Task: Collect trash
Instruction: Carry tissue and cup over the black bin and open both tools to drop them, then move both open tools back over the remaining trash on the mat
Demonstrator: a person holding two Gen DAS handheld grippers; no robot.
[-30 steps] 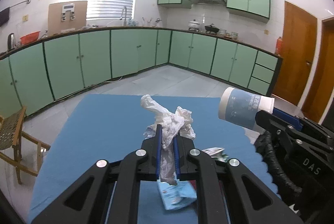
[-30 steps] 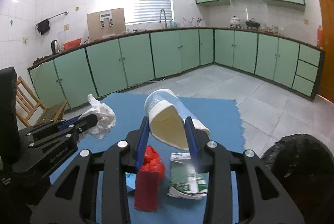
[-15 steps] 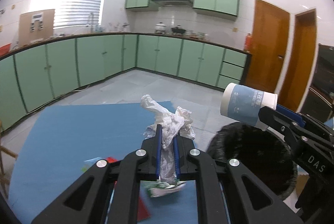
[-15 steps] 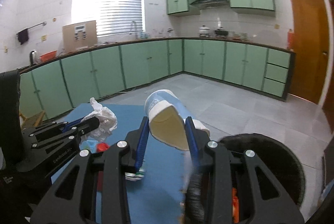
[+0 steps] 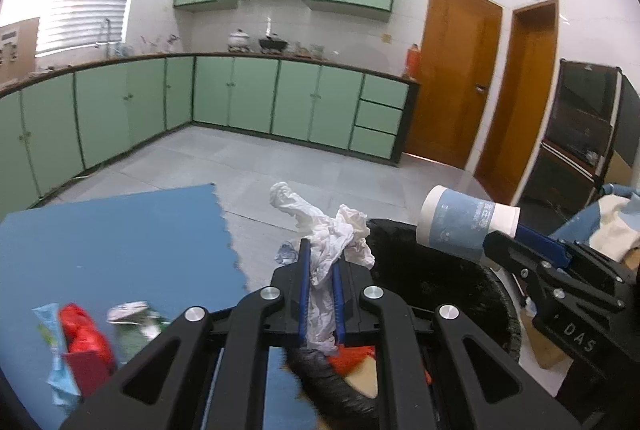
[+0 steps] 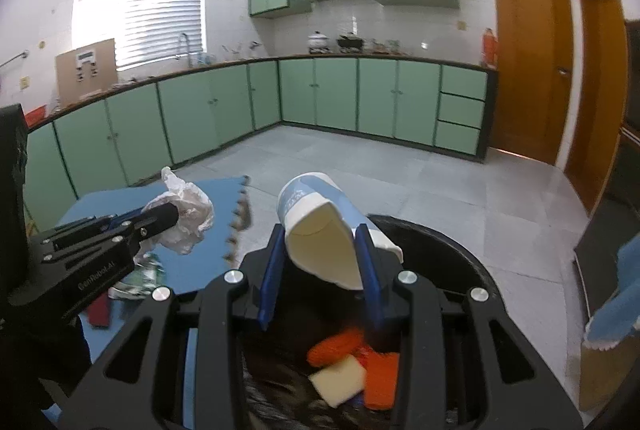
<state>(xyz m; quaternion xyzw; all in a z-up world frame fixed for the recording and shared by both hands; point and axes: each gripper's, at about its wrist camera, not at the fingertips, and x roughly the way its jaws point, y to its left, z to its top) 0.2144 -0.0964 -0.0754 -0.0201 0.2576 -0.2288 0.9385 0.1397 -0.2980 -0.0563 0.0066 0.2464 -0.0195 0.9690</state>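
Observation:
My left gripper (image 5: 320, 262) is shut on a crumpled white tissue (image 5: 328, 230), held over the near rim of a black trash bin (image 5: 440, 278). To its right the other gripper holds a blue and white paper cup (image 5: 464, 226) above the same bin. In the right wrist view my right gripper (image 6: 320, 258) is shut on that squashed paper cup (image 6: 320, 222), directly above the black trash bin (image 6: 460, 258). Orange and cream scraps (image 6: 352, 370) lie inside the bin. The tissue (image 6: 184, 213) and the left gripper show at the left, over the blue mat (image 6: 216, 197).
A red packet (image 5: 86, 346), a pale blue wrapper (image 5: 56, 362) and a crumpled green wrapper (image 5: 136, 322) lie on the blue mat (image 5: 100, 242). Green kitchen cabinets (image 5: 240, 101) ring the tiled floor. Brown doors (image 5: 460, 69) and a dark cabinet (image 5: 580, 133) stand at the right.
Both grippers have swung to the right from above the blue mat to above the black bin, still holding the tissue and the cup. The loose wrappers now lie off to the left.

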